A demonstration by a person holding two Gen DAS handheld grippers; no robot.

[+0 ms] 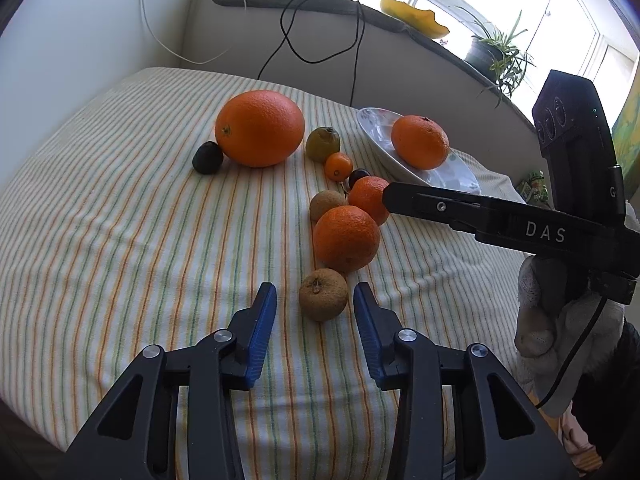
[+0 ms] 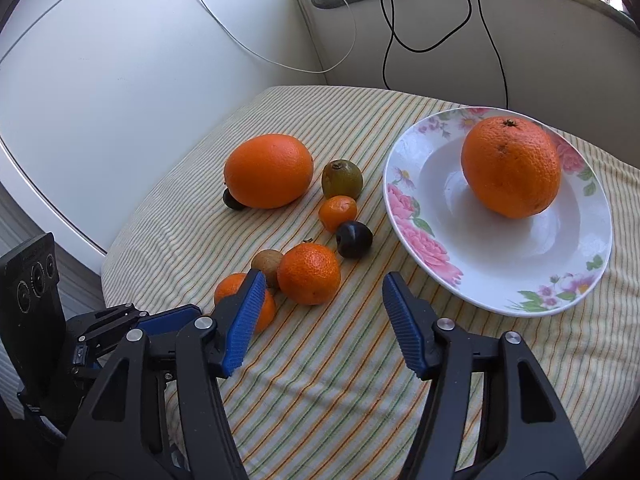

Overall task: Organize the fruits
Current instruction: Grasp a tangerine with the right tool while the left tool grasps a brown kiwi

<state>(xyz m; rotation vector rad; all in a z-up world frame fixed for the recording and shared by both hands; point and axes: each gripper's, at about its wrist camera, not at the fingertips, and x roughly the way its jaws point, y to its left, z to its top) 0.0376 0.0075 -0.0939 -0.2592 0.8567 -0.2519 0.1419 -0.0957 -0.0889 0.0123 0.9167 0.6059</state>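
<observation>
Nearest the left wrist camera, the left gripper (image 1: 315, 306) hangs low over the striped surface (image 1: 120, 220) with its blue pads spread wide, and a small brown, rough-skinned fruit (image 1: 323, 294) lies between the tips, touched by neither as far as I can tell. The right gripper (image 2: 322, 294) is also spread wide and holds nothing; it hovers above the cloth between the loose fruit and the flowered plate (image 2: 404, 204).

As for progress, the job looks barely begun. One orange (image 2: 511, 167) sits in the plate, leaning toward its far rim. Everything else is out on the cloth: a large orange (image 2: 268, 171) with a small dark fruit (image 2: 233, 201) tucked against it, a greenish-brown kiwi (image 2: 342, 179), a tiny mandarin (image 2: 337, 213), a dark plum (image 2: 353, 239), a mid-sized tangerine (image 2: 309, 273) touching a little brown fruit (image 2: 267, 265), and another orange (image 2: 234, 288) partly hidden behind the right gripper's left finger. So roughly nine pieces remain to be sorted, if the plate is meant as their home.

The fruits run in a loose line from the left gripper toward the plate. The citrus looks firm and pebbled; the brown fruit between the left pads is dull, wrinkled, with a dry stem end, and small enough to roll.
</observation>
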